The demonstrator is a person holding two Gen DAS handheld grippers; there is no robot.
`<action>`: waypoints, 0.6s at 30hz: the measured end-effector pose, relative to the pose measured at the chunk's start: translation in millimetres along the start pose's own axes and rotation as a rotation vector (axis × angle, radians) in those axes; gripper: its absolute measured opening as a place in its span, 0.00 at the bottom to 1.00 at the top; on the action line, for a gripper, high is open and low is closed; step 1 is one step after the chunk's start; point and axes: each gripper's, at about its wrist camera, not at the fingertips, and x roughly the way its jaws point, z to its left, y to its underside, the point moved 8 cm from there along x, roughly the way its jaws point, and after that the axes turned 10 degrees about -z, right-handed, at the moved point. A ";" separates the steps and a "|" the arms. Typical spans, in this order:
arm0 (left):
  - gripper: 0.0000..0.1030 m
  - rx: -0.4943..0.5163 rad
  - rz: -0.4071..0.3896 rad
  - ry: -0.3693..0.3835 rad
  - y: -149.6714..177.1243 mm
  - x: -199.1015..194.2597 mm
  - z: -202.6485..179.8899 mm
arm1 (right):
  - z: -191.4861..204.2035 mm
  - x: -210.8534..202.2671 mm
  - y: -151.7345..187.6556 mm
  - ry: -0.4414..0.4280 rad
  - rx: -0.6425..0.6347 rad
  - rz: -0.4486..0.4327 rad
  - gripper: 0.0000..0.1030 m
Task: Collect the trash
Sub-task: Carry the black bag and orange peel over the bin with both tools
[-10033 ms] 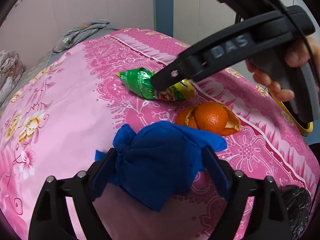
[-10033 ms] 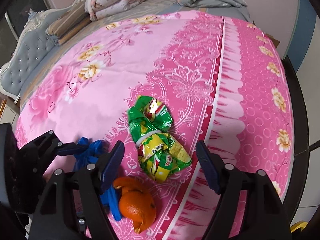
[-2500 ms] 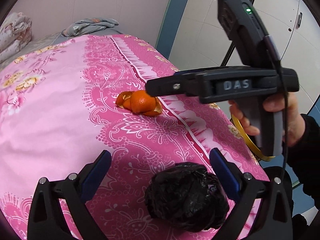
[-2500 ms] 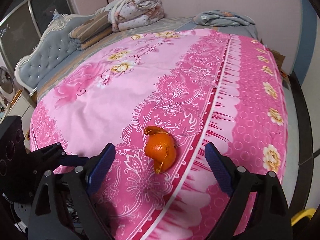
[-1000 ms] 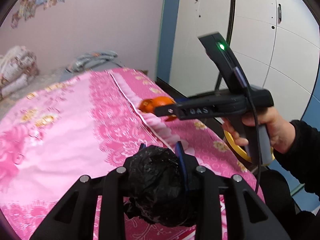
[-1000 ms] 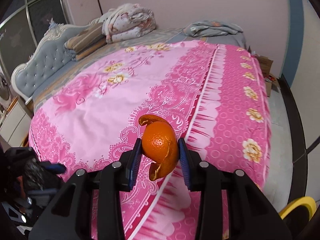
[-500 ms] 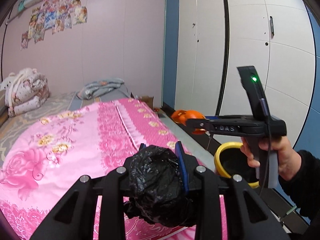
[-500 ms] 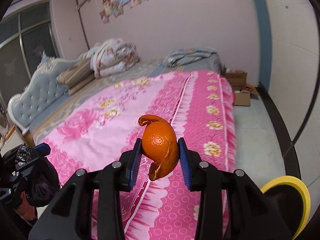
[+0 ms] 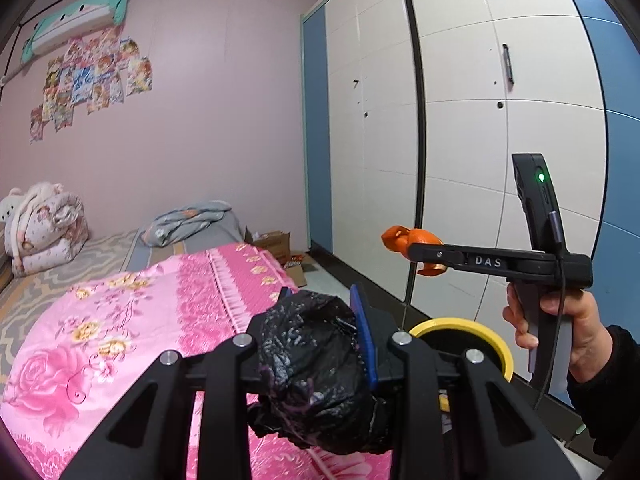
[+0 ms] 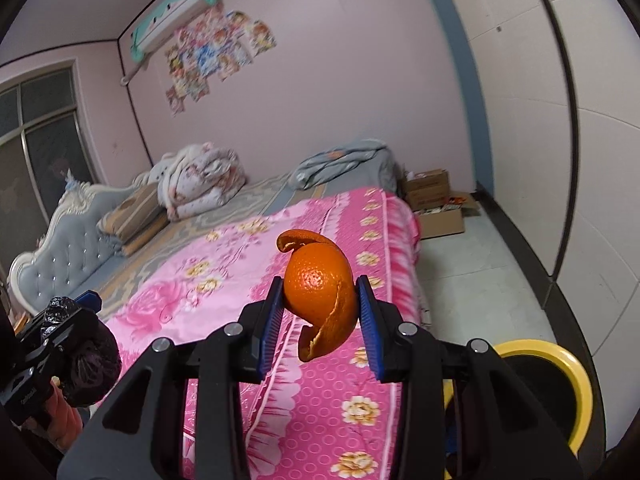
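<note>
Two grippers, left gripper (image 9: pixel 320 320) jaws clamping one black bag (image 9: pixel 316 368), right gripper (image 10: pixel 318 308) jaws clamping one orange peel (image 10: pixel 320 292)

Yellow bin (image 10: pixel 576 380) partly hidden behind right claw (image 10: pixel 318 312); contents too dark to tell.

Bin (image 10: pixel 576 364) mouth open; bed (image 10: pixel 360 376) edge just beside; wardrobe (image 9: pixel 460 120) behind.
</note>
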 end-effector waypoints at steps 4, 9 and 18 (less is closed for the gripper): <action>0.27 0.027 -0.031 0.019 -15.5 3.0 -19.5 | -22.9 -24.5 -13.3 0.047 0.024 -0.041 0.33; 0.27 0.048 -0.049 0.047 -27.7 9.8 -39.5 | -49.6 -50.0 -27.1 0.094 0.044 -0.085 0.33; 0.27 0.067 -0.083 0.091 -44.9 27.4 -71.7 | -84.2 -87.0 -42.5 0.185 0.044 -0.162 0.33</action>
